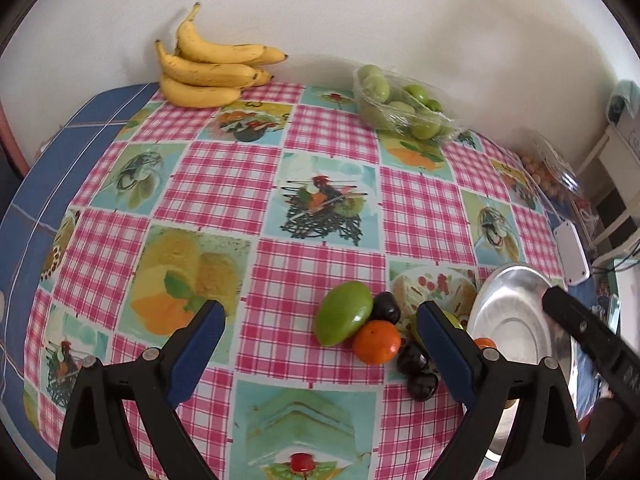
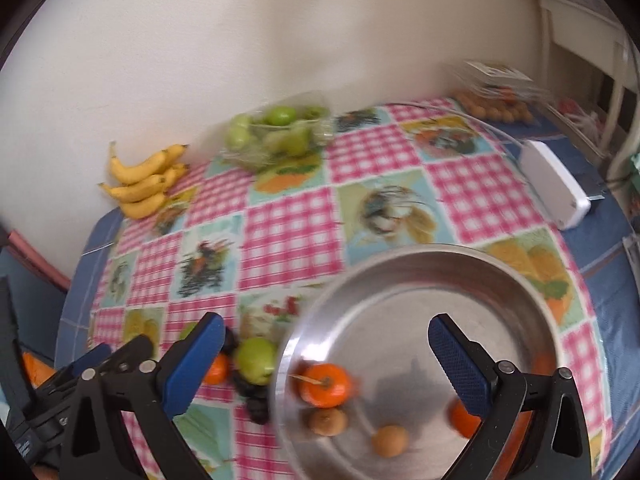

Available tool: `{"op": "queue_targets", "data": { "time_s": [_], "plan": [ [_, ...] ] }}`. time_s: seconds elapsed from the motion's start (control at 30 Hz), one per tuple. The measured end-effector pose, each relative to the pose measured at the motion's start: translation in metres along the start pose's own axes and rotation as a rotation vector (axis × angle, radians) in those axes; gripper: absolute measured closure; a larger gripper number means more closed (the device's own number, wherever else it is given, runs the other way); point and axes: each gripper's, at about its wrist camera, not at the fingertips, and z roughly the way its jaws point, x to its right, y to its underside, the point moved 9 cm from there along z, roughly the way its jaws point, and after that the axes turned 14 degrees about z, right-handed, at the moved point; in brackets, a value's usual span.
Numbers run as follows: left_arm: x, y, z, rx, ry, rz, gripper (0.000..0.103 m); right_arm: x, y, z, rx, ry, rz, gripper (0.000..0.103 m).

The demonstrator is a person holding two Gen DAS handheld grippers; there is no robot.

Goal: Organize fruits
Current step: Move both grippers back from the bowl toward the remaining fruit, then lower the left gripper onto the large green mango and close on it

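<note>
Green mango [image 1: 342,313] lies just ahead of the open left tool [image 1: 320,322], seemingly untouched.

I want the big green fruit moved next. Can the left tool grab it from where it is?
Probably yes. The left tool is open, and the big green fruit lies just ahead between its fingers with bare tablecloth on its near side. The orange and a dark plum touch its right side, so they might get nudged.

I see the round steel bowl [image 2: 420,280] right of the loose fruit cluster [image 1: 360,328]; yellow bananas [image 1: 208,68] lie far behind.
</note>
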Motion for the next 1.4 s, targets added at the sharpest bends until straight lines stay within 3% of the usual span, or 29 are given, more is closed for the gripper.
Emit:
{"op": "queue_targets", "data": {
  "time_s": [0.27, 0.47, 0.63, 1.07, 1.3, 1.4],
  "plan": [
    [-0.037, 0.004, -0.008, 0.009, -0.049, -0.069, 0.007, -0.061, 0.037, 0.017, -0.072, -0.065, -0.115, 0.000],
    [-0.074, 0.012, -0.009, 0.004, -0.071, -0.166, 0.007, -0.085, 0.058, 0.030, -0.114, -0.085, -0.138, 0.000],
    [-0.086, 0.017, -0.006, -0.009, -0.079, -0.189, 0.006, -0.096, 0.067, 0.038, -0.139, -0.088, -0.151, 0.000],
    [-0.077, 0.025, 0.020, -0.073, -0.071, -0.153, 0.006, -0.065, 0.067, 0.059, -0.199, 0.003, -0.114, 0.000],
    [-0.044, 0.012, 0.038, -0.103, 0.051, -0.102, 0.007, -0.046, 0.058, 0.064, -0.206, 0.026, -0.057, 0.001],
    [-0.035, 0.005, 0.043, -0.105, 0.078, -0.099, 0.007, -0.043, 0.055, 0.064, -0.205, 0.029, -0.051, 0.008]
  ]
}}
